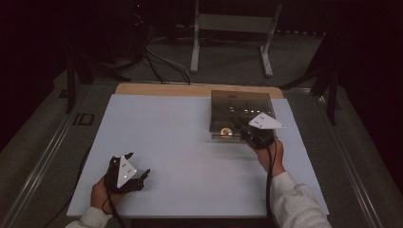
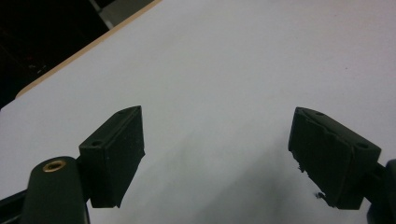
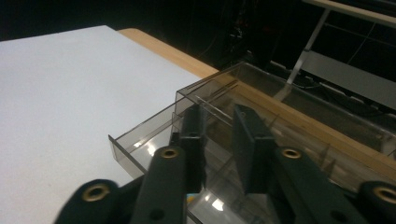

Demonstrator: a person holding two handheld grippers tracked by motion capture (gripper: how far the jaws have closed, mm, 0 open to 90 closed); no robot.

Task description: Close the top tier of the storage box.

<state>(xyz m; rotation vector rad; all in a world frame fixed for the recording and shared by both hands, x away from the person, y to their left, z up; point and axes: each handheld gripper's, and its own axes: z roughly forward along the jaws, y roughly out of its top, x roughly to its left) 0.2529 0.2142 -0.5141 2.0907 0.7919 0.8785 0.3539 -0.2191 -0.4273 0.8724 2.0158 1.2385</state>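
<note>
A smoky clear plastic box (image 1: 242, 102) stands at the table's far right, its drawer (image 1: 219, 137) pulled out toward me. A small orange and white round thing (image 1: 225, 131) lies in the drawer. My right gripper (image 1: 241, 128) reaches over the drawer front (image 3: 140, 142). Its jaws (image 3: 218, 114) stand close together with a narrow gap, above the drawer's clear walls. Whether the pads press on any clear plastic I cannot tell. My left gripper (image 1: 138, 164) rests near the table's front left, open wide (image 2: 217, 135), with only the white tabletop between its pads.
The white tabletop (image 1: 180, 142) has a wooden strip (image 1: 161, 89) along its far edge. Beyond it stand a metal frame's legs (image 1: 195, 52) and floor cables (image 1: 161, 61) in the dark. A cable (image 1: 270, 175) trails from the right gripper along the forearm.
</note>
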